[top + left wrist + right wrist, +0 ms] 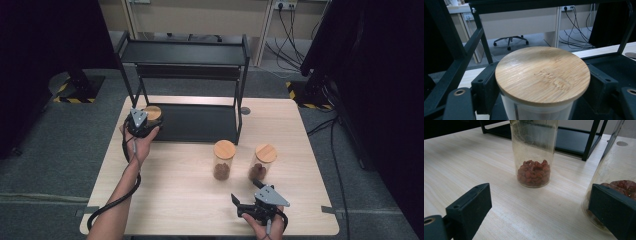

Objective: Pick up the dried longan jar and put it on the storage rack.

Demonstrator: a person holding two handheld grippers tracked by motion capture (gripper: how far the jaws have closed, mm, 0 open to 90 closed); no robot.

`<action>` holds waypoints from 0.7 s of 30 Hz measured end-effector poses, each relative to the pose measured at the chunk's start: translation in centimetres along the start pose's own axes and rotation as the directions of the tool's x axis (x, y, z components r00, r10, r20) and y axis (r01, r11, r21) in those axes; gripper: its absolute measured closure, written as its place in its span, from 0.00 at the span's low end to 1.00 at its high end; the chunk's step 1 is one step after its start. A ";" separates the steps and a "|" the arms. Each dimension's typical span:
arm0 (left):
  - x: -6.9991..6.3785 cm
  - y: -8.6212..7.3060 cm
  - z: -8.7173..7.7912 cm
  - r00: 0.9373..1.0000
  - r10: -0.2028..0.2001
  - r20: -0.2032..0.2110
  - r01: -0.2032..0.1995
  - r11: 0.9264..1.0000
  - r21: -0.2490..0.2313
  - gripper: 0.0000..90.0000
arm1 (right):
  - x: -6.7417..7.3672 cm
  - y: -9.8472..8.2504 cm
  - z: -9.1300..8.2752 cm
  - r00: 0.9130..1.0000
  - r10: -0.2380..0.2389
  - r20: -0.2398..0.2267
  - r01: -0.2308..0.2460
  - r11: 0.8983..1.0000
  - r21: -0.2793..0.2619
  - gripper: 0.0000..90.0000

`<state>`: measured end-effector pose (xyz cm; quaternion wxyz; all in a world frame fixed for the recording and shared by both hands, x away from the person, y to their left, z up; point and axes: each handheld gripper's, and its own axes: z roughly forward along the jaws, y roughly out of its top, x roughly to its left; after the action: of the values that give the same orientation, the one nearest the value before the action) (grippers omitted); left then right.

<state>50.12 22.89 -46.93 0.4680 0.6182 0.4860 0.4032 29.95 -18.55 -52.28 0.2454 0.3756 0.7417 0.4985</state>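
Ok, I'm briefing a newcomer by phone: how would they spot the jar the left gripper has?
Start at the black two-tier rack at the table's far edge. At the left end of its bottom shelf stands a clear jar with a bamboo lid, clamped between the left gripper. The other two lidded jars stand free on the open tabletop, ungripped.

From my left gripper (541, 100) cam, the held jar's (536, 111) body is cut off at the bottom edge; can't see contents, lid (542, 75) covers most of it. High view: same jar mostly hidden behind gripper & hand. Right gripper cam: middle jar (534, 152) top cropped, no lid visible; right jar (614, 170) cropped at frame edge, partly behind my right jaw. Rack (185, 55) top shelf surface too dark to read.
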 end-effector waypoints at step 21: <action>-1.2 0.6 1.1 0.999 -0.014 0.034 0.013 1.000 0.010 0.26 | 0.0 0.0 0.0 1.000 0.004 -0.004 -0.004 1.000 0.002 0.06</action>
<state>51.05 21.48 -46.68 0.4760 0.6239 0.4841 0.3871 29.96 -18.55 -52.28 0.2428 0.3763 0.7419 0.4991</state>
